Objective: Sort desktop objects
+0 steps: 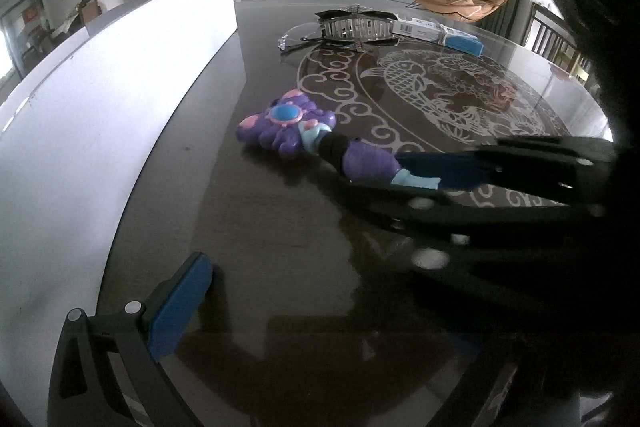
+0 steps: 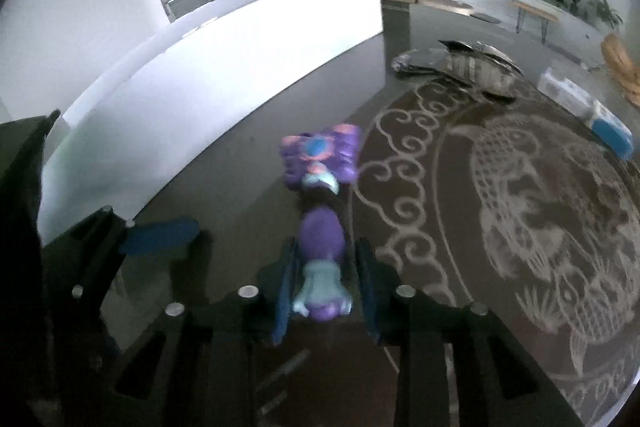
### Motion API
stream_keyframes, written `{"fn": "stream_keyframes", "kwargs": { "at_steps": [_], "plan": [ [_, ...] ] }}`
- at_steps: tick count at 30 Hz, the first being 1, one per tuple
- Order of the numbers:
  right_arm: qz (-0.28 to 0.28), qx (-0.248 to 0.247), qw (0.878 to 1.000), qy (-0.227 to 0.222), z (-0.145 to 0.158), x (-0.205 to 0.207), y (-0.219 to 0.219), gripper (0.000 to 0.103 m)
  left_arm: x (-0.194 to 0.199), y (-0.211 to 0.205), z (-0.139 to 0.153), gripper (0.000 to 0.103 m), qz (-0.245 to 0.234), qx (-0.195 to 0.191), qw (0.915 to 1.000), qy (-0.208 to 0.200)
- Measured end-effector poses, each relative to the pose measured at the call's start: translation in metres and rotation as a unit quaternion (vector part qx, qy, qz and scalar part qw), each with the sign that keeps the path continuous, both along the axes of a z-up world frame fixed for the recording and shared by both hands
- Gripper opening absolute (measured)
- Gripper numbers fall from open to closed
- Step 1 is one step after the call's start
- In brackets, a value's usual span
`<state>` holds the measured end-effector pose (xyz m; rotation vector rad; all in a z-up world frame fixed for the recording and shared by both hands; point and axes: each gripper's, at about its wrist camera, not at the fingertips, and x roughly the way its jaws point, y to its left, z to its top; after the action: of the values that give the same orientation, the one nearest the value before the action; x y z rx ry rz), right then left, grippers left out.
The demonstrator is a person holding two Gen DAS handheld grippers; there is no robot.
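Near the tabletop's (image 1: 280, 287) white-walled edge, right gripper (image 2: 326, 291) clamps the purple toy wand (image 2: 320, 187), left gripper (image 1: 280, 307) gapes empty, clutter at the far edge unsorted.

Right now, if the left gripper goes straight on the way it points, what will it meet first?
Probably the dark table top first, since it points down at bare surface. The purple toy, held by the right gripper, lies further ahead and slightly right; depth is unclear.
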<state>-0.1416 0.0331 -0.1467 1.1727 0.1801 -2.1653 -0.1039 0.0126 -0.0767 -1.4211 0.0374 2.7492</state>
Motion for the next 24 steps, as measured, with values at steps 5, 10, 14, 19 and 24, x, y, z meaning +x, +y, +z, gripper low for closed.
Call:
{"fn": "stream_keyframes", "kwargs": {
  "at_steps": [5, 10, 14, 19, 24],
  "plan": [
    [-0.047, -0.002, 0.998, 0.037, 0.017, -0.011, 0.031, 0.067, 0.0, 0.0, 0.0, 0.103, 0.001, 0.0, 1.0, 0.0],
    [-0.104, 0.037, 0.992, 0.068, 0.032, -0.072, 0.035, 0.071, -0.003, -0.002, 0.001, 0.103, 0.001, 0.0, 1.0, -0.001],
    [-0.124, 0.087, 0.986, 0.063, 0.031, -0.144, 0.011, 0.071, -0.003, -0.002, 0.001, 0.103, 0.0, 0.001, 1.0, -0.001],
    [-0.131, 0.093, 0.985, 0.057, 0.024, -0.182, -0.006, 0.04, -0.003, -0.002, 0.001, 0.103, 0.0, 0.001, 1.0, -0.001],
    [-0.133, 0.066, 0.987, 0.065, 0.028, -0.161, 0.009, 0.008, -0.003, -0.002, 0.001, 0.103, 0.001, 0.001, 1.0, 0.0]
  ]
}}
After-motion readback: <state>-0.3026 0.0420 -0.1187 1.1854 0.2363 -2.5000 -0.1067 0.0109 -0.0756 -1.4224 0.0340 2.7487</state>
